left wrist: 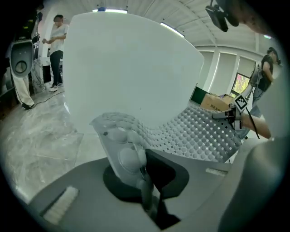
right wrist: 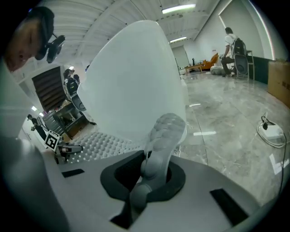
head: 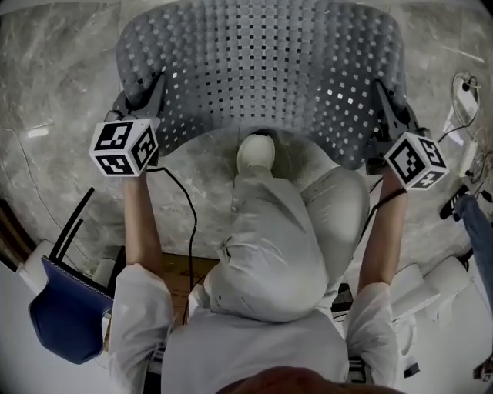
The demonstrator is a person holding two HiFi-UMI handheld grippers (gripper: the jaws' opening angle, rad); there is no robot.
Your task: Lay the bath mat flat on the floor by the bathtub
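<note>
Grey studded, perforated mat (head: 262,69) stretched wide over the marble floor (head: 54,92). Its near left corner is pinched tight in the jaws of the left gripper (head: 149,91). The near right corner is pinched the same way by the right gripper (head: 387,106). Gripper views: mat sags in a curve between the two grips, white tub (left wrist: 131,68) just behind it. Mat-to-floor contact: cannot tell.

A big open hall used as a studio: marble floor (right wrist: 235,118), ceiling strip lights (right wrist: 178,8), cardboard box (left wrist: 216,102).
</note>
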